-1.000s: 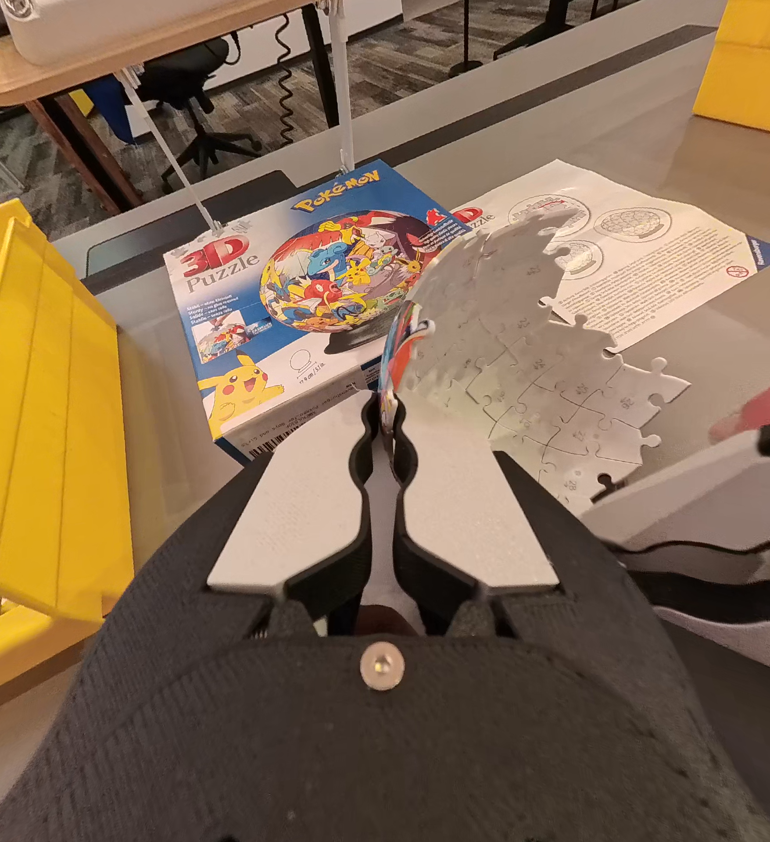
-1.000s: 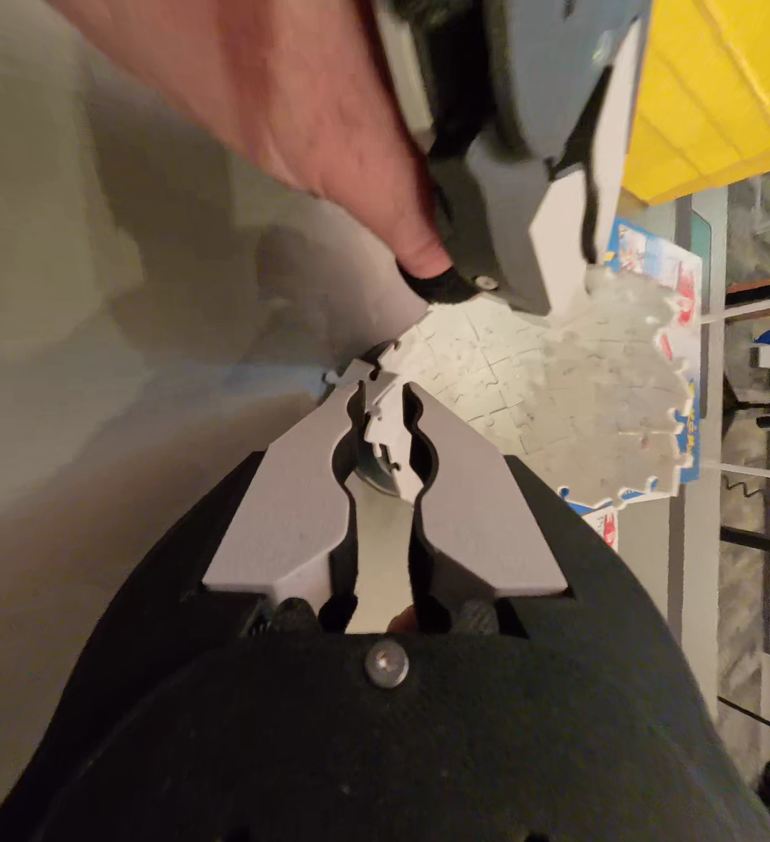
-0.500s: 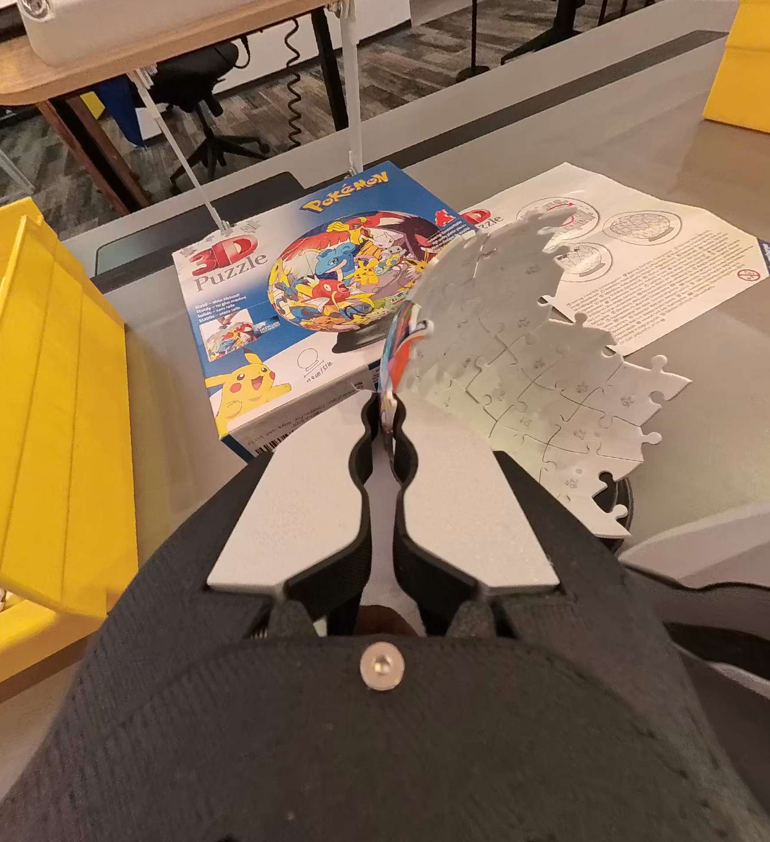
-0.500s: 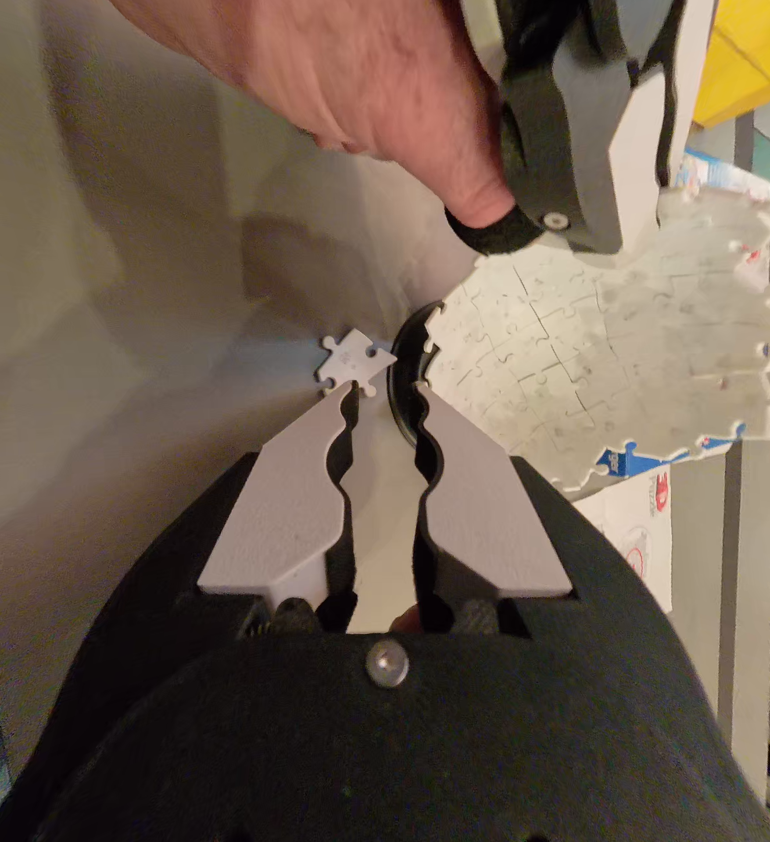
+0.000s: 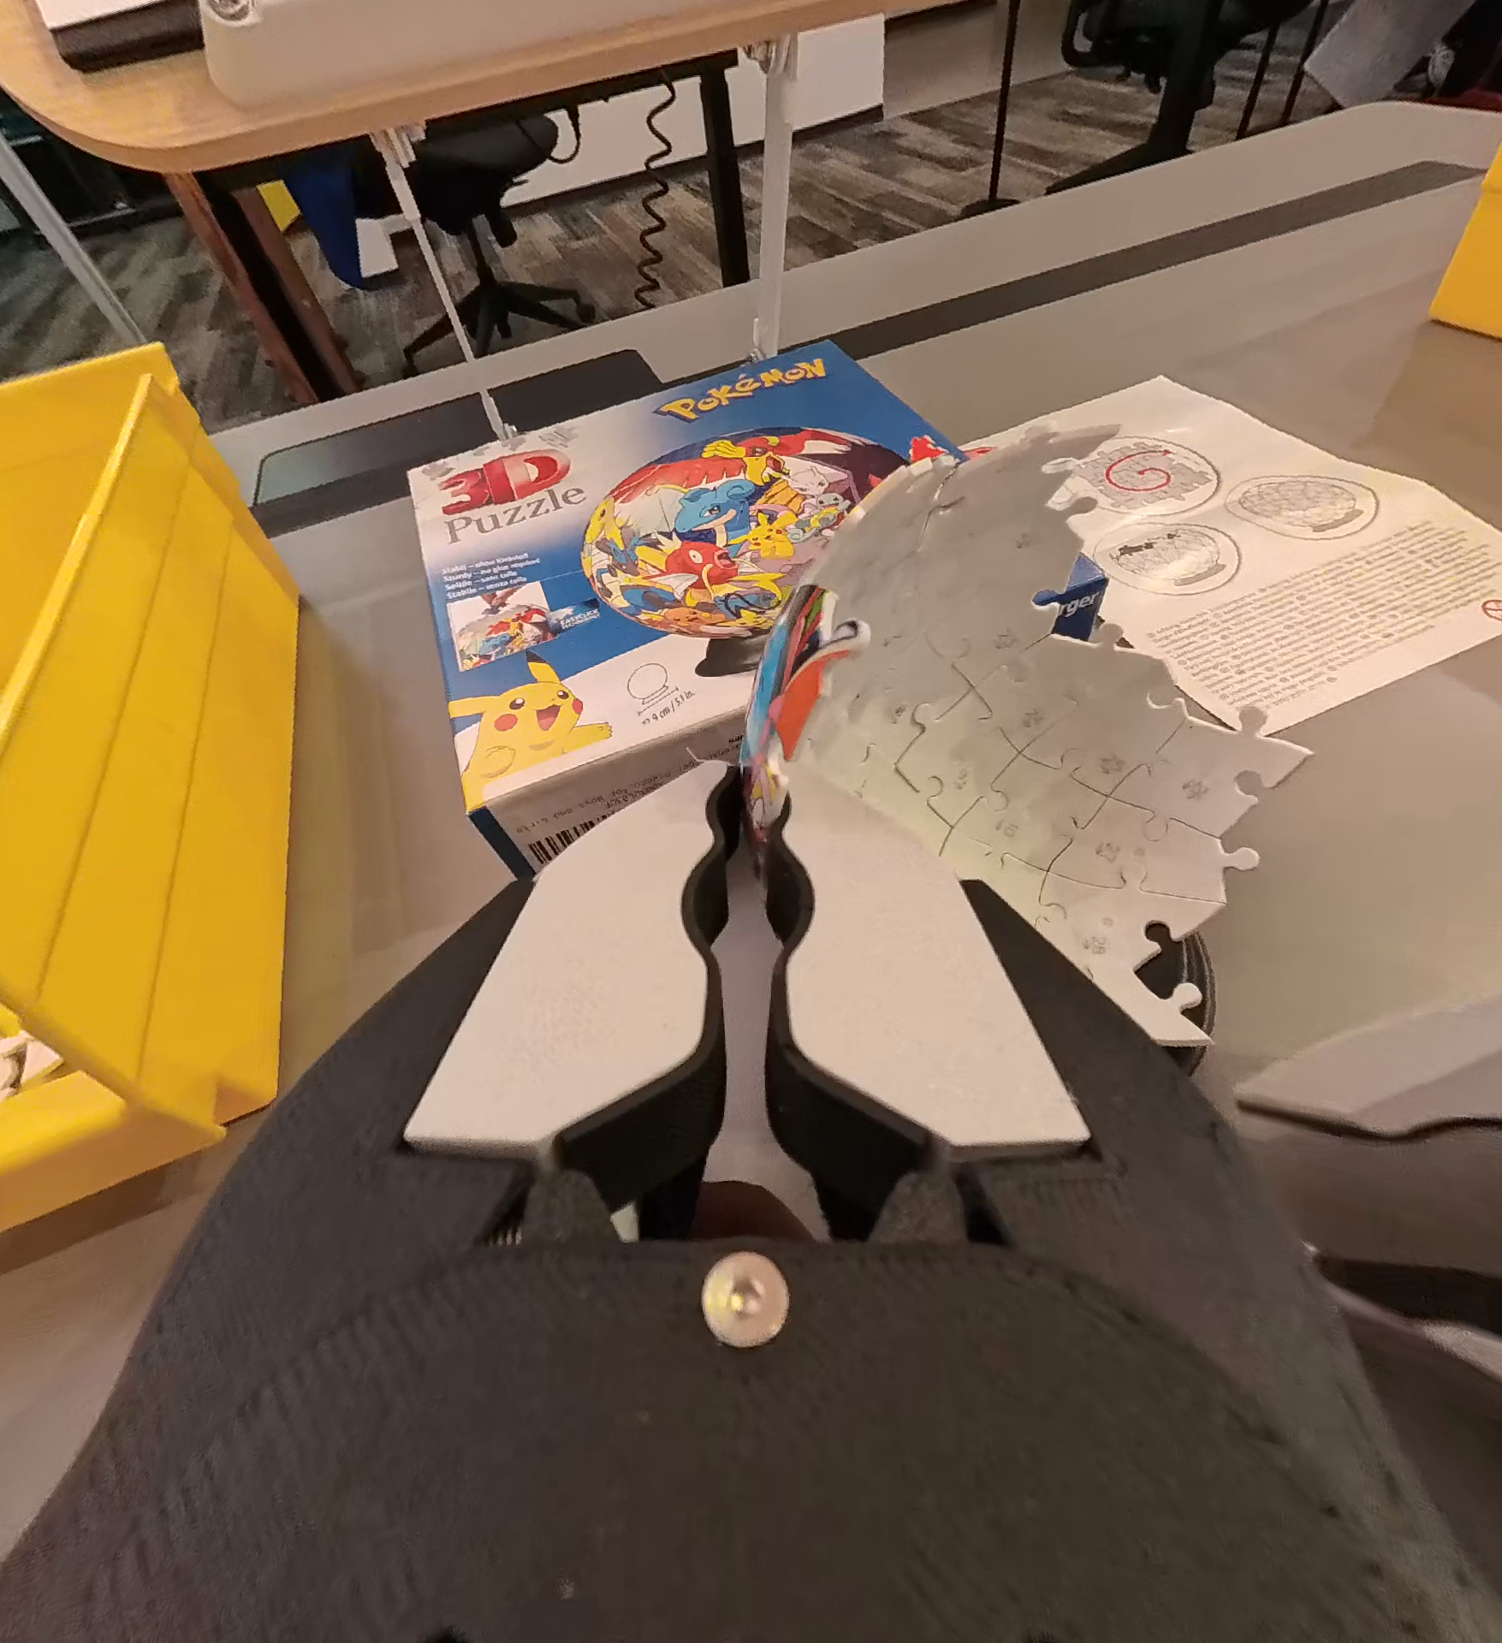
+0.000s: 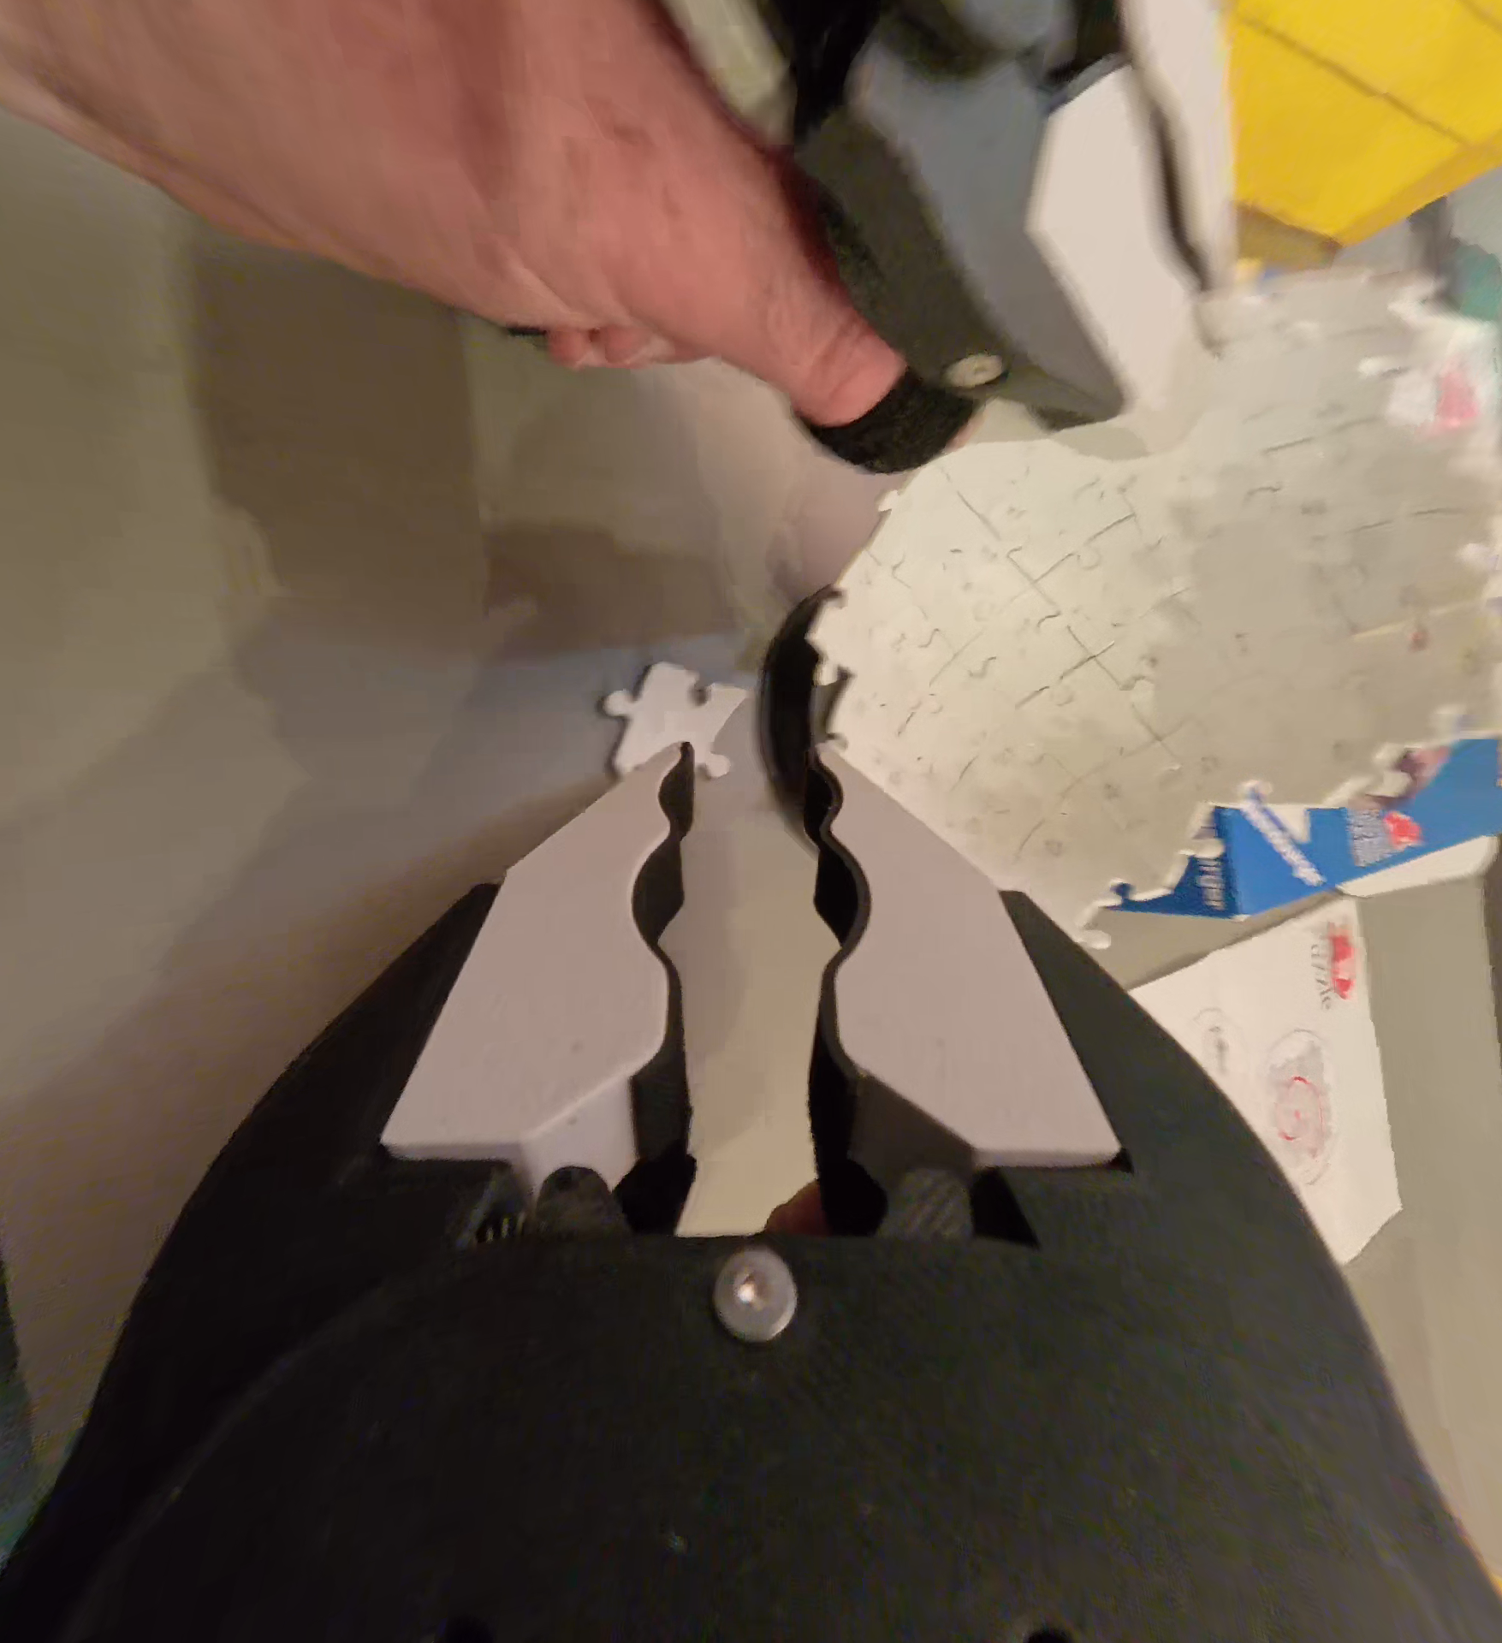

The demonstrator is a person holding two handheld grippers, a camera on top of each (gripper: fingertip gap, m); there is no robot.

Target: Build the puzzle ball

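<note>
1. Plastic, thin and curved: in the left wrist view the half-built puzzle ball [image 5: 1005,711] fills the centre right of the frame, a pale shell of interlocked pieces with ragged tabbed edges, its printed colour face showing only as a sliver at the left rim. The left gripper [image 5: 760,791] is clamped on that rim, fingers nearly together. I'd judge the shell light but fragile (a squeeze or twist could pop the joints), so the rim, near several locked seams, looks the sensible hold. Behind it lie the puzzle box [image 5: 640,596] and an instruction sheet [image 5: 1316,578]; a yellow bin [image 5: 107,711] of loose pieces sits at the left edge.

2. Blurred, the right wrist view shows the shell's grey inner side at the upper right, over a dark round stand [image 6: 787,702]. The right gripper [image 6: 747,765] is apart and empty, its tips just touching a loose puzzle piece [image 6: 667,725] lying flat on the table [image 6: 196,711]. A flat, small, slippery piece like that wants pinching by its edges. A hand [image 6: 507,178] holds the other tool along the top.
</note>
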